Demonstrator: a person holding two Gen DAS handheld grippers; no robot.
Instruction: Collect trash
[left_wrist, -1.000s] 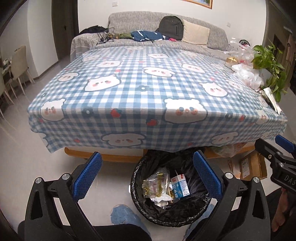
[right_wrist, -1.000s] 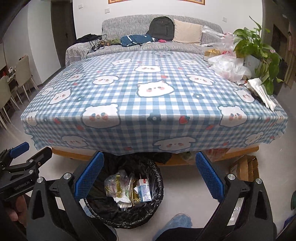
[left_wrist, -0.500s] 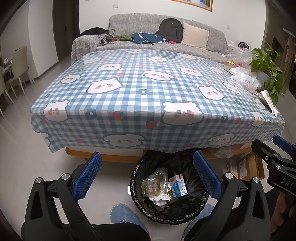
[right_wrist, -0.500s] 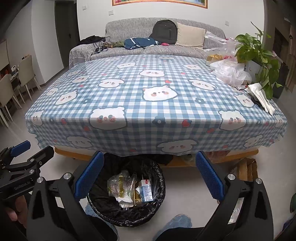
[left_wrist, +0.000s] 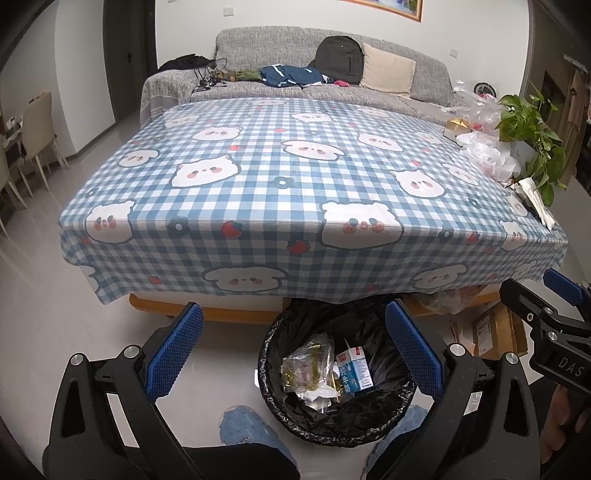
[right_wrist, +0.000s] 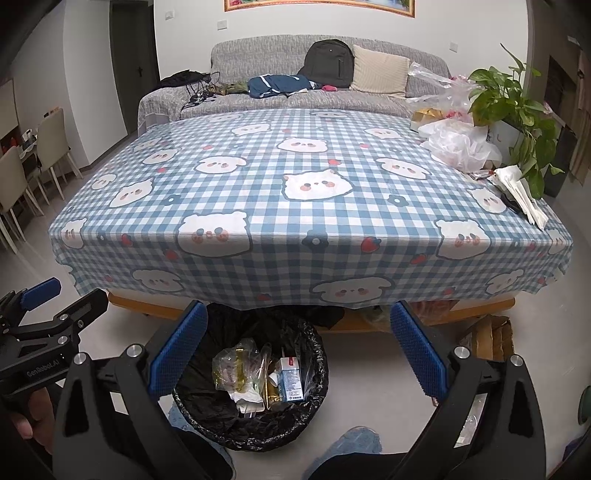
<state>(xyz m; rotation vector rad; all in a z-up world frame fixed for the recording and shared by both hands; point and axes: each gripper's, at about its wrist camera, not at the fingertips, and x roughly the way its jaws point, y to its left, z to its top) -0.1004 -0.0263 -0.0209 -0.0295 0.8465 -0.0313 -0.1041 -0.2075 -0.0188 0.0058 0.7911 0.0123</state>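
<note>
Both the left gripper (left_wrist: 293, 347) and right gripper (right_wrist: 299, 345) were held spread wide and empty above the trash bin (left_wrist: 334, 435), which was set below the table's (left_wrist: 295, 177) near edge; wrappers (left_wrist: 306, 367) and a carton (left_wrist: 355, 373) were seen inside it.

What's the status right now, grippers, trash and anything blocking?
Left gripper open, right gripper open, both empty. Trash bin holds wrappers, carton. Nothing blocking.
</note>
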